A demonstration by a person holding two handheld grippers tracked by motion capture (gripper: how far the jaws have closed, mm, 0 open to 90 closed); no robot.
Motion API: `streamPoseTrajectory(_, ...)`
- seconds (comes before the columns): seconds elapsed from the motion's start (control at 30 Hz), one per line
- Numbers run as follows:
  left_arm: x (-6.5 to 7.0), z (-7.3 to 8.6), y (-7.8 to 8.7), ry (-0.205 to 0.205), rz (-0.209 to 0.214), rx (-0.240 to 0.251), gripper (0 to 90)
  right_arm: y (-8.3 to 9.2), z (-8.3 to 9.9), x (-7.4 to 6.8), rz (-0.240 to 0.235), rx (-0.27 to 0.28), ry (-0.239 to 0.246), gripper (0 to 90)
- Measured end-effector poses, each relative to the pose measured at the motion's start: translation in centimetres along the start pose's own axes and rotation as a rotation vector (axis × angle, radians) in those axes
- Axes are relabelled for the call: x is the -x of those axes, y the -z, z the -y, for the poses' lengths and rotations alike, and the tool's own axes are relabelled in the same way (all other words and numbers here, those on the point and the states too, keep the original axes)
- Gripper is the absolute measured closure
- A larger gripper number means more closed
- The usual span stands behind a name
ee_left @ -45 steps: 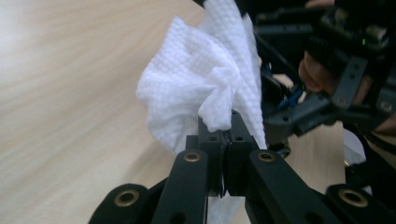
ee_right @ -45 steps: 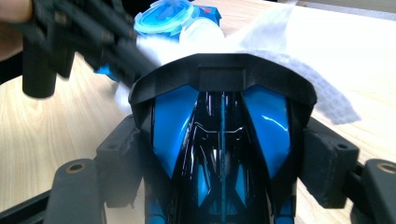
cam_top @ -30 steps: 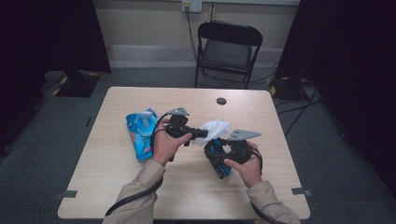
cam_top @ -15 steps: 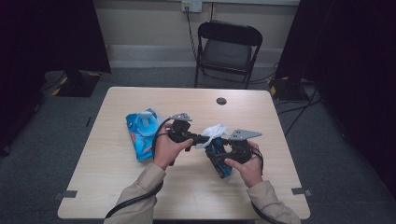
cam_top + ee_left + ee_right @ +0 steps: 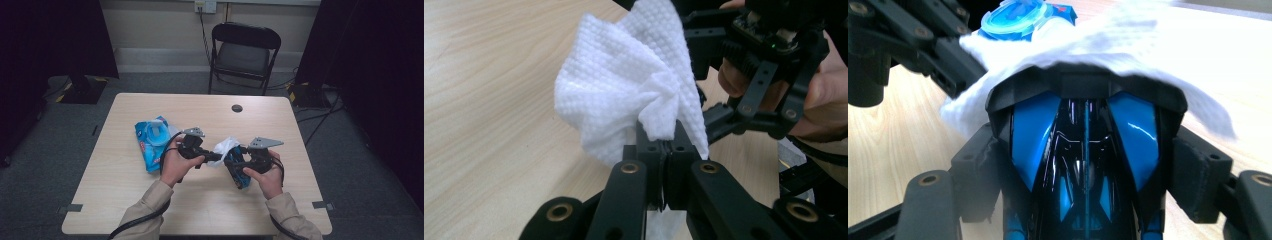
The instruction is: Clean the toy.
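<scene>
My left gripper [image 5: 663, 145] is shut on a bunched white wipe [image 5: 634, 95], pinching it at the jaw tips. My right gripper [image 5: 1088, 175] is shut on a glossy blue and black toy car [image 5: 1085, 150], one pad on each side of its body. The wipe [image 5: 1128, 45] lies draped over the car's far end. In the high view the left gripper [image 5: 212, 157] and the right gripper [image 5: 239, 165] meet above the middle of the table, with the wipe [image 5: 225, 149] against the car [image 5: 236, 170].
A blue pack of wipes [image 5: 152, 142] with a round lid lies on the light wooden table [image 5: 125, 210], left of the hands. A small black disc [image 5: 237, 108] sits near the far edge. A black folding chair [image 5: 244, 55] stands behind the table.
The left gripper has slid the wipe a little nearer to the person along the car. The right hand and the car have stayed still.
</scene>
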State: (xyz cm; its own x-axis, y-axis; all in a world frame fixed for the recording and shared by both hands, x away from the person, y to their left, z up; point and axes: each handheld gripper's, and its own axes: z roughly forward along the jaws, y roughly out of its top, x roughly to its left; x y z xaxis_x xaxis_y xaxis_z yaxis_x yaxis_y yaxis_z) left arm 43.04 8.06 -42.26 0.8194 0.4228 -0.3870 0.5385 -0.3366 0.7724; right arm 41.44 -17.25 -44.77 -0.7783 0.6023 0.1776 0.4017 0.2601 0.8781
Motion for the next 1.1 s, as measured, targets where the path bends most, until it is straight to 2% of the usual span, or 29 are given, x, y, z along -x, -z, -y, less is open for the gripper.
streamPoseTrajectory(0.03, -0.1, 0.1, 0.1, 0.009, -0.003, 0.009, 88.3, 0.0, -0.1, 0.0, -0.003, 0.000, 0.000, 25.6)
streamPoseTrajectory(0.07, -0.4, 0.2, 0.6, 0.024, -0.014, 0.047, 88.3, 0.1, -0.1, 0.0, -0.005, 0.005, 0.000, 25.6)
streamPoseTrajectory(0.1, -0.4, 0.2, 0.6, 0.024, -0.014, 0.047, 88.3, 0.1, -0.1, 0.0, -0.005, 0.005, 0.000, 25.6)
streamPoseTrajectory(0.2, -0.8, -0.4, 1.5, 0.040, -0.039, 0.108, 88.2, 0.1, -0.3, -0.3, -0.016, 0.007, 0.007, 25.6)
streamPoseTrajectory(0.27, -0.8, -0.6, 1.6, 0.043, -0.034, 0.118, 88.2, 0.0, -0.3, -0.4, -0.020, 0.005, 0.011, 25.6)
streamPoseTrajectory(0.37, -0.5, -0.9, 1.2, 0.028, -0.031, 0.087, 88.2, -0.1, -0.4, -0.6, -0.030, 0.009, 0.013, 25.6)
streamPoseTrajectory(0.47, -0.4, -0.4, 0.1, 0.021, -0.024, 0.044, 88.2, 0.0, -0.6, -0.8, -0.033, 0.014, 0.016, 25.6)
streamPoseTrajectory(0.63, -0.5, 0.1, -0.4, 0.038, -0.012, 0.041, 88.2, 0.1, -0.5, -0.7, -0.032, 0.011, 0.015, 25.6)
streamPoseTrajectory(0.8, -0.5, 0.6, -0.9, 0.037, 0.005, 0.005, 88.2, 0.2, -0.5, -0.5, -0.030, 0.024, 0.003, 25.5)
streamPoseTrajectory(1.0, -0.5, 1.0, -1.3, 0.055, 0.021, 0.026, 88.2, 0.2, -0.6, -0.5, -0.034, 0.027, -0.004, 25.6)
streamPoseTrajectory(1.1, -0.6, 1.3, -1.5, 0.056, 0.023, 0.013, 88.2, 0.1, -0.6, -0.5, -0.034, 0.025, -0.008, 25.6)
